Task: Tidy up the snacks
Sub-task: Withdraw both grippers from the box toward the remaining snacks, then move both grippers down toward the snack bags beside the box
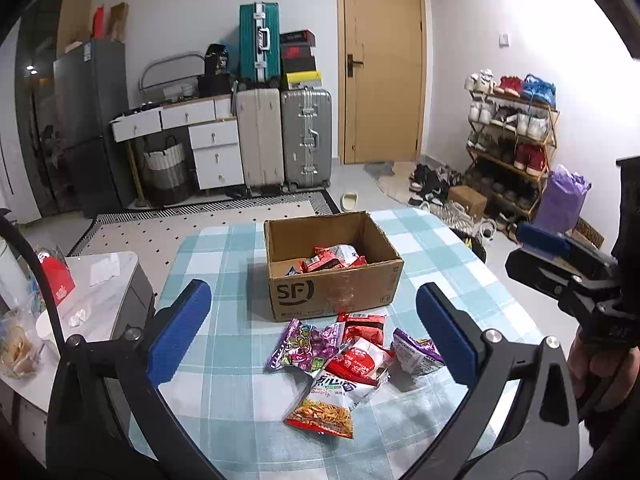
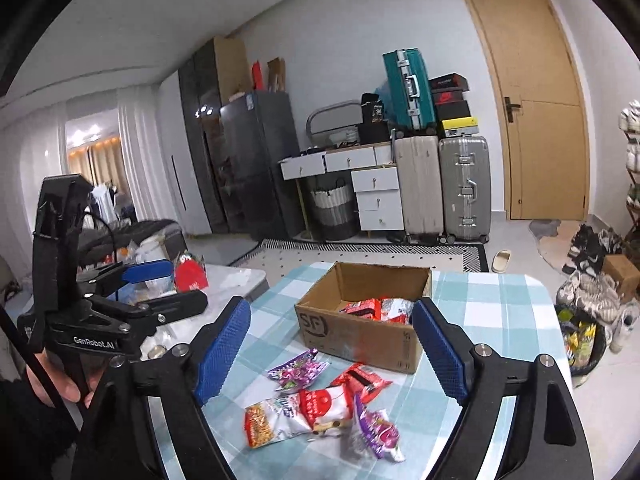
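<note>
Both grippers, left gripper (image 1: 312, 336) and right gripper (image 2: 332, 352), gape wide and empty; loose snack packets (image 1: 344, 364) lie just before the cardboard box (image 1: 332, 292), between both.

My left tool (image 1: 314, 334): matte black plastic frame, ribbed blue pads (image 1: 180, 332), silver screw heads at the pivots. My right tool (image 2: 332, 354): same build. White "GenRobot.AI" lettering on the left tool's body. Dark sleeve (image 2: 28, 428) at my wrist.

Brown cardboard box (image 1: 334, 276) on teal-and-white checked tablecloth (image 1: 224, 264); red, purple and white snack packets (image 1: 344, 364); blue gripper pads (image 1: 180, 332).
</note>
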A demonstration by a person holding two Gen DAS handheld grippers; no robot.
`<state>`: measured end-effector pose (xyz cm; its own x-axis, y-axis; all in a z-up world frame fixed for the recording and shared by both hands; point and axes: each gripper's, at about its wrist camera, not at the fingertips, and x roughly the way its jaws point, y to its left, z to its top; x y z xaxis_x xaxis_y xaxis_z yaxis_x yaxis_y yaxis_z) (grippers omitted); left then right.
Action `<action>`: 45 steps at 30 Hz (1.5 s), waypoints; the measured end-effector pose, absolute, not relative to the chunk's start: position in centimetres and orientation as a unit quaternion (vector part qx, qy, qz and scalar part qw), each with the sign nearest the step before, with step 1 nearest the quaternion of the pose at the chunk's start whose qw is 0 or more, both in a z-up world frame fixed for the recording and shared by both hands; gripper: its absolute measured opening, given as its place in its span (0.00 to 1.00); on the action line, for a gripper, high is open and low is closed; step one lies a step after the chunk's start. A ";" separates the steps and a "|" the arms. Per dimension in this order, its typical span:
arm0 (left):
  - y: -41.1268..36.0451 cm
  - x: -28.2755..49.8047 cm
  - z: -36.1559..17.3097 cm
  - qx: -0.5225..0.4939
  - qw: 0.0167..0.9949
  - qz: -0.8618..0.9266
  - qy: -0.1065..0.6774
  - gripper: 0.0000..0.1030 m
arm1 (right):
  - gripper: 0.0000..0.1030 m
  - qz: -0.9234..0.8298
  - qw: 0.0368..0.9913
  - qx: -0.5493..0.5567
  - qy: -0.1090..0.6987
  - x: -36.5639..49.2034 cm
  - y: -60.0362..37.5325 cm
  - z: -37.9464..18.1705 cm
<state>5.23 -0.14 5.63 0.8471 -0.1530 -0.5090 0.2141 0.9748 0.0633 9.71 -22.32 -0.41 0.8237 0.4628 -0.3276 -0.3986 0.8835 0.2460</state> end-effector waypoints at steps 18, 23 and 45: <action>3.1 6.1 -1.5 0.002 0.953 -0.063 0.297 0.99 | 0.98 0.217 0.957 0.105 0.160 5.3 -22.2 -4.9; 2.7 7.1 -3.6 0.008 0.947 -0.067 0.315 0.99 | 0.98 0.218 0.953 0.112 0.177 5.7 -22.2 -6.7; 1.7 12.2 -13.6 0.008 0.921 -0.075 0.381 0.99 | 0.99 0.186 0.931 0.138 0.284 10.4 -23.1 -15.8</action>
<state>12.21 1.71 -13.55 0.6982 -0.1319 -0.7036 0.1443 0.9886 -0.0421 10.42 -23.10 -15.78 0.7700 0.4244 -0.4765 -0.2684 0.8929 0.3615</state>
